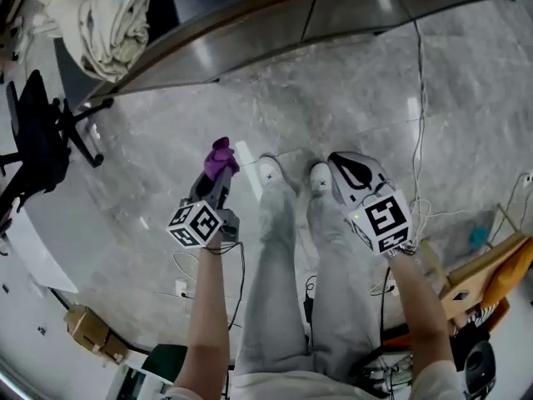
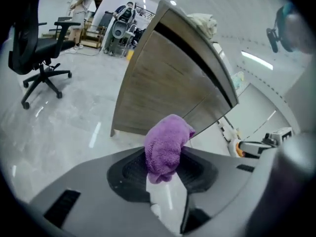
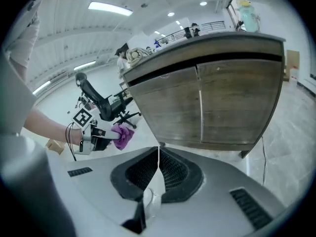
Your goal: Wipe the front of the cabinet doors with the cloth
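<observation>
The left gripper (image 1: pixel 216 176) was clenched on a bunched purple cloth (image 2: pixel 167 145), which stuck out past its jaw tips above the marble floor (image 1: pixel 350 107), well short of the cabinet. The right gripper (image 3: pixel 158 156) had its jaws pressed together with nothing between them. Beyond stood the wooden cabinet doors (image 3: pixel 199 107), closed. A crumpled beige fabric (image 1: pixel 98 23) lay at the cabinet top's left end, and a black office chair (image 1: pixel 35 140) stood off to the left.

The head view looks steeply down over the left gripper (image 1: pixel 218 173) and right gripper (image 1: pixel 343 167), with the cabinet (image 1: pixel 266 23) ahead of both. Each gripper view faces along its own jaws at that cabinet front — near, shared by all — and the right one also catches the left gripper.
</observation>
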